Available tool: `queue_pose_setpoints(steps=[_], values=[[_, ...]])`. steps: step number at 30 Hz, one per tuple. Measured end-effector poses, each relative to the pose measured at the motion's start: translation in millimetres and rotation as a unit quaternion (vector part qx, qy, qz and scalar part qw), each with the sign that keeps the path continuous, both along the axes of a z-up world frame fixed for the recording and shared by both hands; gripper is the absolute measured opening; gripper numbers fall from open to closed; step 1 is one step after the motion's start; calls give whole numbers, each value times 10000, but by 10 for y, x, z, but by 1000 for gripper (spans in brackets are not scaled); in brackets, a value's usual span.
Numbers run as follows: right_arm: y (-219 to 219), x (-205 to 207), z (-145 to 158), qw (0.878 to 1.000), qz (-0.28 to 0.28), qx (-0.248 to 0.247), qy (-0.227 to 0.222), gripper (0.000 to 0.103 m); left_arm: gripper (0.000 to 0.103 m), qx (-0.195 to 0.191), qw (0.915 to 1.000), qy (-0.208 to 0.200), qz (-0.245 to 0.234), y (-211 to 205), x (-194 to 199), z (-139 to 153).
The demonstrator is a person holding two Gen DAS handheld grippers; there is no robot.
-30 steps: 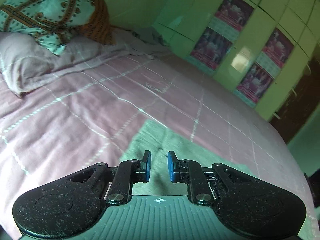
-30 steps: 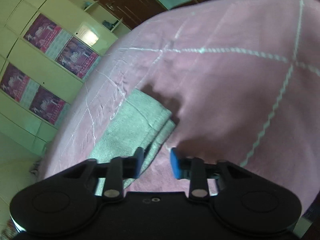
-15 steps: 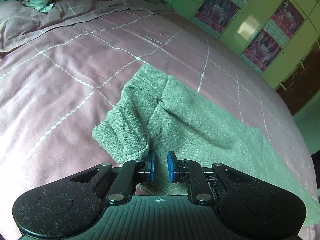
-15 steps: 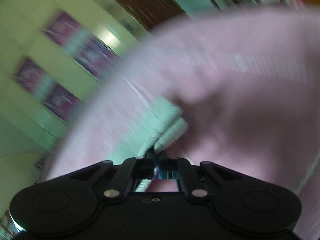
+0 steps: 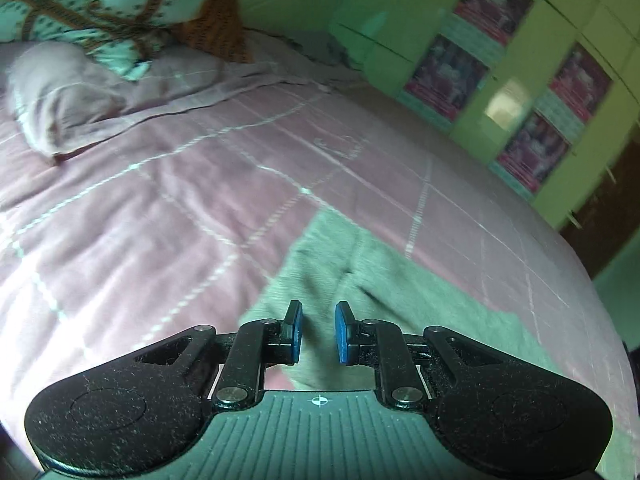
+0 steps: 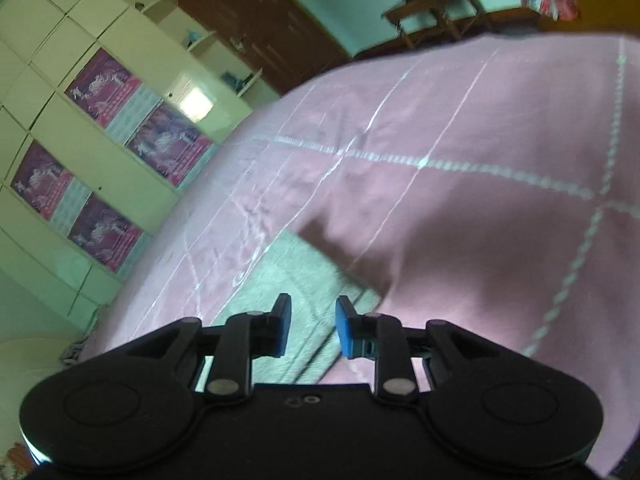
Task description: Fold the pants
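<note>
The grey-green knitted pants [image 5: 400,300] lie flat on the pink checked bedspread [image 5: 160,208], just under both grippers. Left gripper [image 5: 318,332] and right gripper [image 6: 310,326] are released, grasping nothing. Soft, limp and light, the cloth probably handles best pinched at a hem or waistband edge.

The grey-green knitted pants [image 5: 400,292] lie on the pink checked bedspread [image 5: 160,208] near its cupboard-side edge; pillows [image 5: 60,92] sit at its head.
</note>
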State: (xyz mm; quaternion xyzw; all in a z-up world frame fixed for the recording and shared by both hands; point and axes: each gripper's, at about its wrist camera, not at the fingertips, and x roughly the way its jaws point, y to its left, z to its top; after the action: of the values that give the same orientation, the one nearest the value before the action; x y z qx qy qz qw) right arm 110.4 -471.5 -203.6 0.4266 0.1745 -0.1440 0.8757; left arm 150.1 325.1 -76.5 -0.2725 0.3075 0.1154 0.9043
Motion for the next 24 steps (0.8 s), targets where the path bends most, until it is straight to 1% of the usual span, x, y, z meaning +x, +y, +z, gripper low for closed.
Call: queue_pose_setpoints(steps=[1,2,3,5,6,8,11,14,15,17,19,20,21,23,24], values=[[8,46,-40,9999,25,101,83,27,16,-72,9999,31,103,59,-15,-33],[11,101,-71,9998,24,136,144,29,16,-162,9997,46,184,107,-35,-71],[31,134,-91,9997,43,152,173,29,16,-240,9994,75,238,137,-48,-113],[43,212,-153,9993,105,248,272,26,16,-350,9989,158,286,184,-43,-190],[54,227,-167,9991,152,256,288,26,16,-383,9987,193,273,184,-18,-237],[134,203,-153,9993,216,86,299,27,16,-398,9987,220,220,182,16,-278],[138,178,-134,9992,256,34,318,26,16,-377,9989,180,231,172,98,-272],[120,207,-126,9991,245,-16,338,22,16,-373,9990,124,233,158,155,-222],[122,213,-130,9991,245,-25,357,19,16,-378,9989,135,254,146,144,-201],[127,231,-155,9990,223,-33,393,19,17,-422,9985,147,319,153,127,-210],[140,216,-171,9991,196,-5,374,19,17,-560,9974,86,457,187,58,-235],[142,210,-176,9992,192,-5,364,19,22,-668,9964,37,525,208,18,-250],[147,202,-180,9992,187,-1,353,19,42,-755,9952,-13,617,229,-28,-265],[152,195,-183,9992,184,5,344,19,65,-765,9941,-155,759,233,-97,-255],[150,196,-187,9992,183,11,343,19,65,-777,9940,-255,720,232,-116,-241]])
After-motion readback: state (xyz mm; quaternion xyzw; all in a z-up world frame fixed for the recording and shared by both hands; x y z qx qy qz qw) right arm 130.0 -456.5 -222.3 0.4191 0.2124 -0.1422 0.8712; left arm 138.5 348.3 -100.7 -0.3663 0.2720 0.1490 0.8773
